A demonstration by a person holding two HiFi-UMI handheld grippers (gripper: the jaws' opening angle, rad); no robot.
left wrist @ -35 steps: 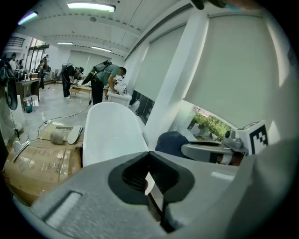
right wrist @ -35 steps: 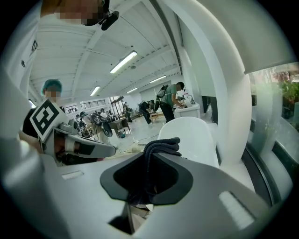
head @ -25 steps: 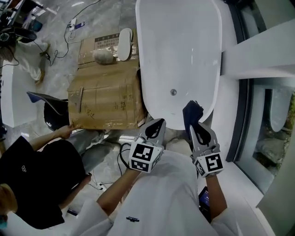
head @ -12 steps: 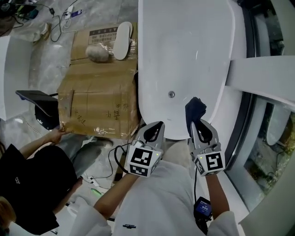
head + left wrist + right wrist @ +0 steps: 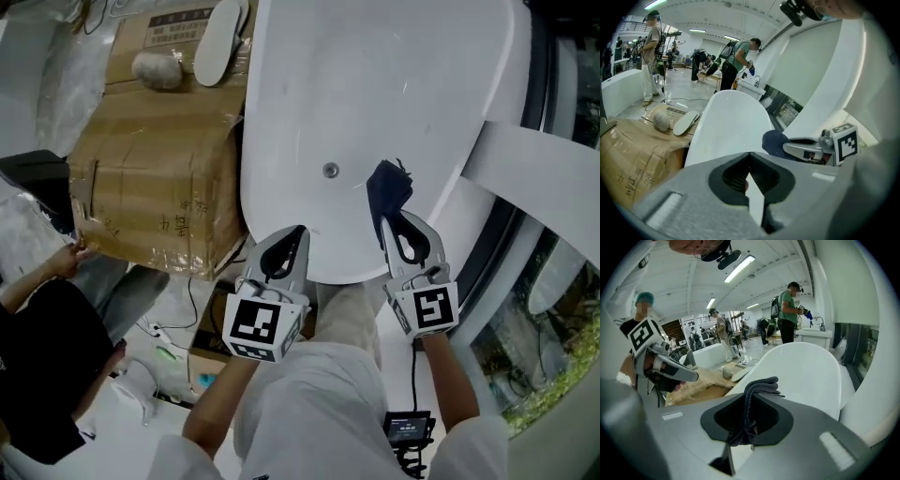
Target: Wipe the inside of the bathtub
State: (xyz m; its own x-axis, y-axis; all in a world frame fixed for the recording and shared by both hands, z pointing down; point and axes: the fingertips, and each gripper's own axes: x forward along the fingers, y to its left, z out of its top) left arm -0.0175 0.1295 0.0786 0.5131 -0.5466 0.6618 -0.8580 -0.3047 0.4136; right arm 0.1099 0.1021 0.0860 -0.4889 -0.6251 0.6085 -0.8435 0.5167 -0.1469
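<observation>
Bathtub [image 5: 375,84], white and oval, fills the upper middle of the head view, its near end just ahead of a person in white sleeves who holds one pair of tongs in each hand.

Nearest, the left tongs [image 5: 296,232] point at the tub's near left rim. In the left gripper view the left tongs [image 5: 750,158] are clenched, tips meeting, with nothing between them; past them the bathtub [image 5: 731,122] stretches away.

The right tongs [image 5: 395,218] reach over the tub's near end and grip a dark blue cloth [image 5: 387,187]. In the right gripper view the right tongs [image 5: 751,398] are clamped on the cloth [image 5: 760,384], whose folds bunch up above the tips. The cloth sits over the tub's inside, just right of the drain [image 5: 330,171]; whether it touches the tub's inner wall cannot be told.

Left of the tub stands a taped cardboard box [image 5: 150,178], touching or just beside its outer wall. A seated person's hand [image 5: 67,255] rests at the box's near left corner. On the box's far end lie a grey lump [image 5: 156,68] and a white oval object [image 5: 217,39].
</observation>
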